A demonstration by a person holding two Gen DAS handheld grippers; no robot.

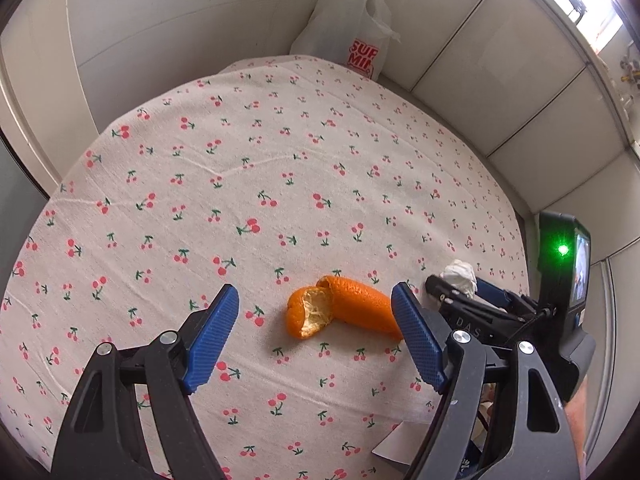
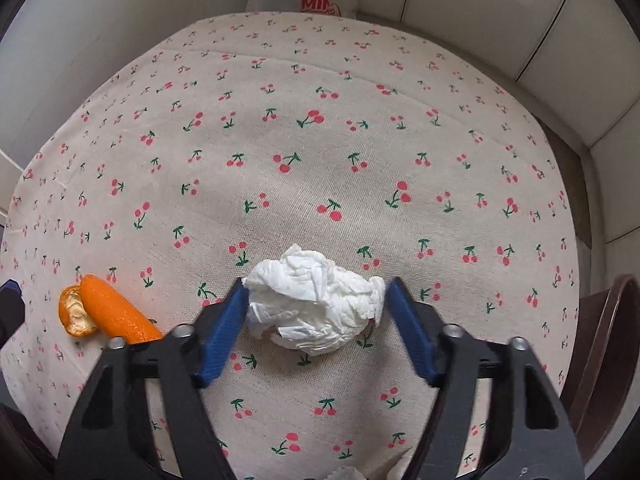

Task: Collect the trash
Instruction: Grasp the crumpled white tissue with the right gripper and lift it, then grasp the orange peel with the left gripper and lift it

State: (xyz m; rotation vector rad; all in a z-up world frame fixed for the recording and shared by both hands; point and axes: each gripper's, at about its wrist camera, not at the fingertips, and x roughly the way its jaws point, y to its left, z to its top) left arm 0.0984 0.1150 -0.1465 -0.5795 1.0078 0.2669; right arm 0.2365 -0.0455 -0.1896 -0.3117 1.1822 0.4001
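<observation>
A round table under a cream cloth printed with small red cherries (image 2: 320, 80) carries two pieces of trash side by side near its front edge. The left gripper (image 1: 316, 322), black with ribbed blue pads, hangs over a curled orange citrus peel (image 1: 340, 312), pale pith showing at its torn end; its jaws stand spread, one pad clear of the peel on the left, the other right at the peel's far end, and the peel lies flat on the cloth between them. Just to the right, the right gripper (image 2: 314, 312) straddles a crumpled white paper tissue (image 2: 312, 300); its left pad touches the tissue's edge and its right pad sits right at the other side, though whether they truly squeeze it I cannot tell. The tissue rests on the cloth. At the table's far edge, against the pale wall, stands a white plastic shopping bag with red lettering (image 1: 352, 36), its mouth open upward.
</observation>
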